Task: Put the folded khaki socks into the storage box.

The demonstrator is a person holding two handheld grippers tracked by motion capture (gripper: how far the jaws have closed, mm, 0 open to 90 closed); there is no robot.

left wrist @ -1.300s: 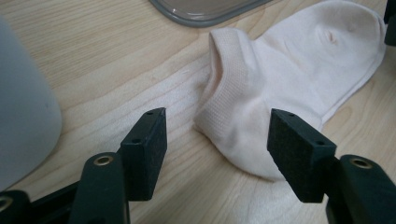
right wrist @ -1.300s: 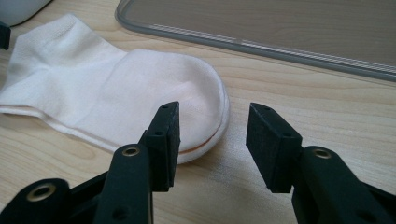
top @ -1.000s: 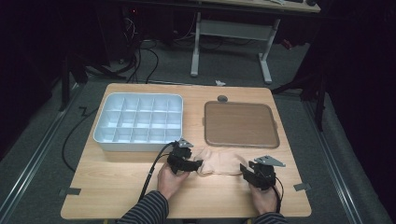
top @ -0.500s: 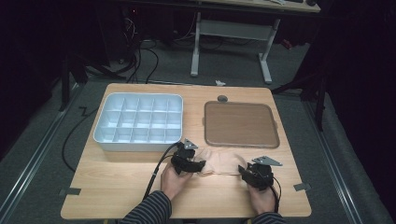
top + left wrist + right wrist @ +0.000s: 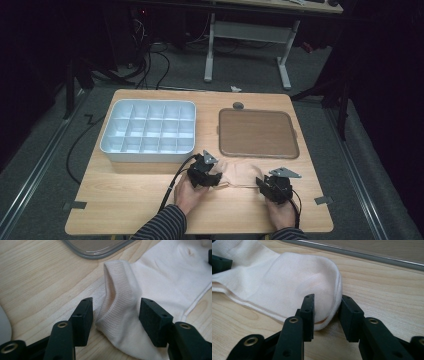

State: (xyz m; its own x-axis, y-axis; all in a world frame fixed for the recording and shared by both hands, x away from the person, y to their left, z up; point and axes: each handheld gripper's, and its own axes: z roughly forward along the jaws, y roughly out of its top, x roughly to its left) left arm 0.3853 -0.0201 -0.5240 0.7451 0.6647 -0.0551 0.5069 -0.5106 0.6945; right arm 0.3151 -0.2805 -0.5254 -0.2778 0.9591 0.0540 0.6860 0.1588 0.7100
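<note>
On the tabletop [image 5: 125,200] before the brown tray [image 5: 258,133], both tongs have just been closing, left tongs [image 5: 115,312] around the sock's [image 5: 239,173] cuff, right tongs [image 5: 326,313] nipping its toe, likely to stretch it flat.
</note>
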